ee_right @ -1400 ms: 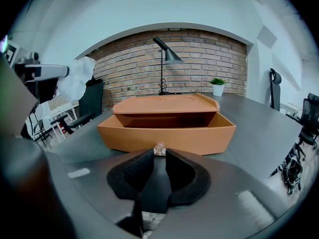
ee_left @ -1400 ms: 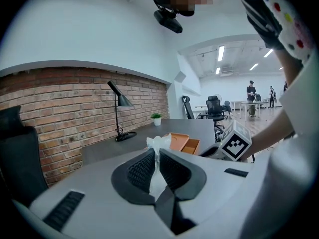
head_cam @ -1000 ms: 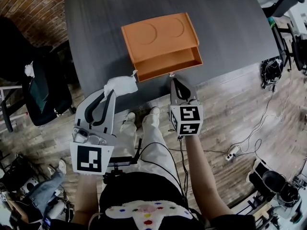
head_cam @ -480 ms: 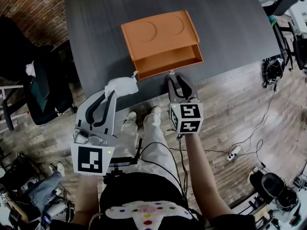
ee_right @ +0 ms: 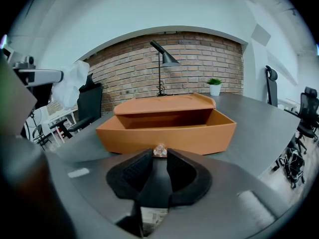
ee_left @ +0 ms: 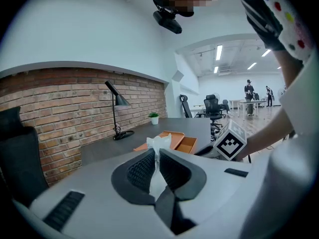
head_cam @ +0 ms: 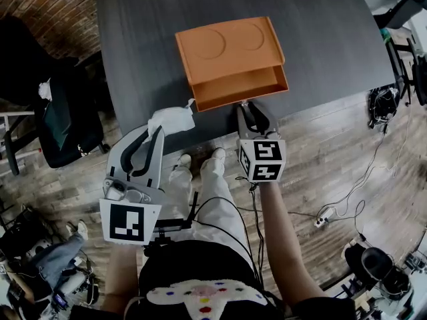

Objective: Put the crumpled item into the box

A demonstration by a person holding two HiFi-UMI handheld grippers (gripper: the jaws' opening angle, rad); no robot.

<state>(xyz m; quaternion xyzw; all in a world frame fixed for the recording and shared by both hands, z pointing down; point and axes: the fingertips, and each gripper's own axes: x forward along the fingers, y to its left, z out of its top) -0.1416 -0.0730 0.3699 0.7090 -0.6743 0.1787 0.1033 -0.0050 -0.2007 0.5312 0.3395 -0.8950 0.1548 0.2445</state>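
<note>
Nothing has visibly shifted since a second ago. Left gripper (head_cam: 157, 131) grips the white crumpled paper (head_cam: 171, 119); the orange box (head_cam: 227, 52) lies to its upper right. The right gripper (head_cam: 248, 109), nearer the box's open side, pinches a small shiny scrap (ee_right: 160, 151).

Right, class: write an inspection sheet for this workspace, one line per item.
Surface: dark grey table.
Job's things: open orange box on the table; white crumpled paper item not yet inside.
Clutter: black desk lamp and small potted plant at the table's far end.
Grippers: left gripper shut on the paper item; right gripper pinching a small clear piece at the box front.
Cables: black cable along the right forearm; cable bundle on the floor.
Surroundings: red brick wall, black chair, wooden floor.
</note>
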